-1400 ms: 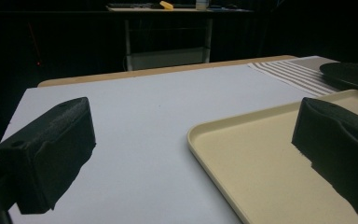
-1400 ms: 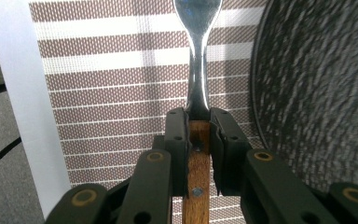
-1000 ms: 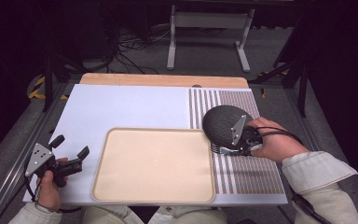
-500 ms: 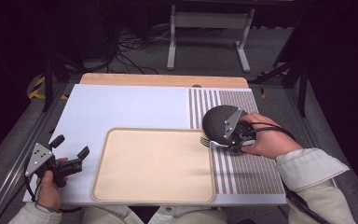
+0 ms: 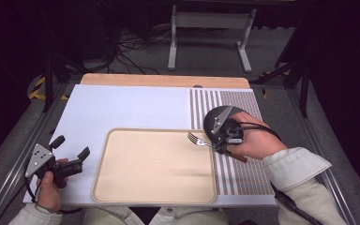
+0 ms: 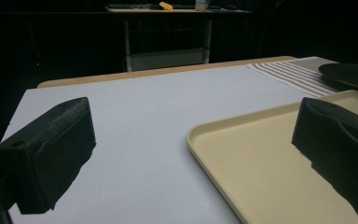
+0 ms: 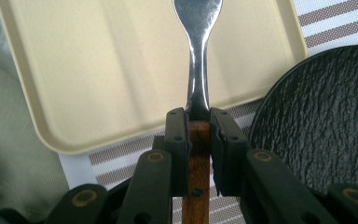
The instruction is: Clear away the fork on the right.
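A fork with a wooden handle is held level in my right gripper, its tines over the right rim of the beige tray. In the right gripper view the jaws are shut on the fork at the top of its handle, above the tray. A dark round plate lies on the striped mat just behind that gripper, and the same plate shows beside the jaws. My left gripper rests at the tray's left, open with nothing in it. In its own view the left gripper faces the tray's rim.
A white mat covers the table's left and middle, with a brown-striped mat at the right. The wooden table edge runs along the back. Beyond it stand a metal frame and cables on the floor.
My right gripper has moved left from over the dark plate, carrying the fork, so the tines now reach over the tray's right rim. The left gripper has stayed put.
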`<act>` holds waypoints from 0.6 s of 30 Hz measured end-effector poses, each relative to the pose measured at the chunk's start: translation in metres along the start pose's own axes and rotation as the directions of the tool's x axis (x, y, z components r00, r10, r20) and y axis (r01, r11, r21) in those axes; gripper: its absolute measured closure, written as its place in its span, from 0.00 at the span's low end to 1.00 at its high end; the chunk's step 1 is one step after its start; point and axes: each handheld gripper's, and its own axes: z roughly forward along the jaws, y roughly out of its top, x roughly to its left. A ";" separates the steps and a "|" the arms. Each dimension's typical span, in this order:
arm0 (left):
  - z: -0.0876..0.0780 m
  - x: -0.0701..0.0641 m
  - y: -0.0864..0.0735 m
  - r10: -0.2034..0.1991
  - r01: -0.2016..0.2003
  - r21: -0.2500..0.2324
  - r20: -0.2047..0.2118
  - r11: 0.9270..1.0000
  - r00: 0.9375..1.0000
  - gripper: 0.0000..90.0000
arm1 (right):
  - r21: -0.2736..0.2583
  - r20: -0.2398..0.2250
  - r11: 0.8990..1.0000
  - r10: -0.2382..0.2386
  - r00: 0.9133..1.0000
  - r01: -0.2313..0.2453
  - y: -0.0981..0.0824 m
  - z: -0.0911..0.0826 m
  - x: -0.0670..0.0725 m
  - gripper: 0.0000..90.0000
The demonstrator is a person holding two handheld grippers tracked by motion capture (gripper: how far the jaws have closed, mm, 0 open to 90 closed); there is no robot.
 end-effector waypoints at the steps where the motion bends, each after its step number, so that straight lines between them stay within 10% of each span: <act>1: 0.000 0.000 0.000 0.000 0.000 0.000 0.000 1.000 1.000 0.00 | -0.002 0.003 1.000 0.010 1.000 -0.010 0.001 0.001 0.001 0.87; 15: 0.000 0.001 0.000 -0.002 0.002 -0.002 -0.001 1.000 1.000 0.00 | -0.057 -0.011 0.968 0.243 0.970 -0.244 0.021 0.016 0.007 0.87; 18: 0.000 0.001 0.000 -0.003 0.003 -0.003 0.000 1.000 1.000 0.00 | -0.068 -0.033 0.946 0.315 0.948 -0.317 0.026 0.021 0.009 0.87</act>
